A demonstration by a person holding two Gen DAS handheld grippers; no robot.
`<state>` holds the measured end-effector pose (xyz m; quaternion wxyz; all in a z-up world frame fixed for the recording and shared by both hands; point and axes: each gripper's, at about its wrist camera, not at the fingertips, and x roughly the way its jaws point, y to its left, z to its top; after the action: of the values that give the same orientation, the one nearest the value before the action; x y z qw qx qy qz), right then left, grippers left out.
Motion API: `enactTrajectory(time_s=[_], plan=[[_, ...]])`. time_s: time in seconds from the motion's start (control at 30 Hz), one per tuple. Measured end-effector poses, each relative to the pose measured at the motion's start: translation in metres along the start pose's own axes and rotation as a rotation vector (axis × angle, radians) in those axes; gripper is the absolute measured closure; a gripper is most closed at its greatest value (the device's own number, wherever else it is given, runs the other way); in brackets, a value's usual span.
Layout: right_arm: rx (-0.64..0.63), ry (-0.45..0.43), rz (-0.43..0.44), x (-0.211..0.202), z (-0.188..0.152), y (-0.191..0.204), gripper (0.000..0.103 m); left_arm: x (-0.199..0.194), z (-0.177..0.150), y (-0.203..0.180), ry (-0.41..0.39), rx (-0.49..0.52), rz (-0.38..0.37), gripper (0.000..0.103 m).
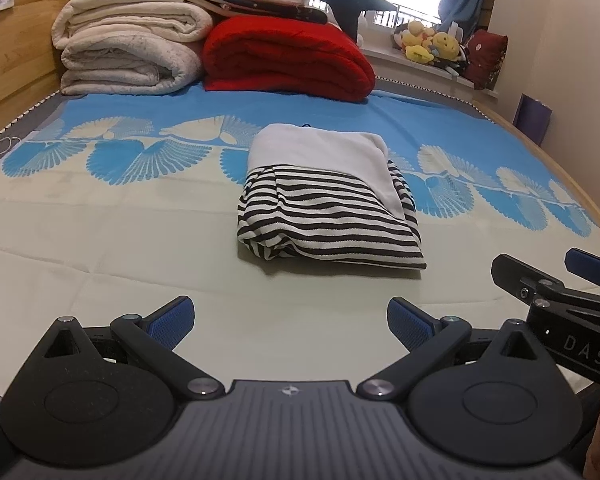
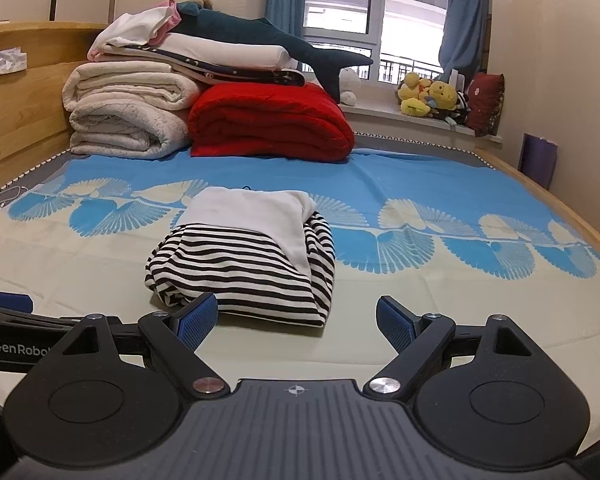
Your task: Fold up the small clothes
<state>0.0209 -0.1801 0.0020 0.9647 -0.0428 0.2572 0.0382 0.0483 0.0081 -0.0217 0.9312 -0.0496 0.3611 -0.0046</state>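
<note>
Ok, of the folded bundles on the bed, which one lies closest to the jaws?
The striped garment, black-and-white with a plain white section on top, alone mid-bed. The red blanket and the cream blankets sit stacked far back by the headboard.

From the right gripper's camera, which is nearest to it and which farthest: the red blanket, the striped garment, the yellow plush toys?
1. Striped garment: folded, just ahead of the right gripper.
2. Red blanket: farther up the bed, centre.
3. Yellow plush toys: windowsill, far right.

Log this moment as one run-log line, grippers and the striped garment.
left gripper: open, empty | right gripper: open, empty | striped garment: folded bundle on bed sheet, untouched
</note>
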Motion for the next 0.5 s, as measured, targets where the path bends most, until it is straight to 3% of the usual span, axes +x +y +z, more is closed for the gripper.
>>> enactTrajectory(time_s=[0.5], plan=[[-0.006,0.001,-0.001,0.0008,0.0005,0.0009,0.016,0.0022,0.0002,0.0023,0.003,0.002,0.001,0.001]])
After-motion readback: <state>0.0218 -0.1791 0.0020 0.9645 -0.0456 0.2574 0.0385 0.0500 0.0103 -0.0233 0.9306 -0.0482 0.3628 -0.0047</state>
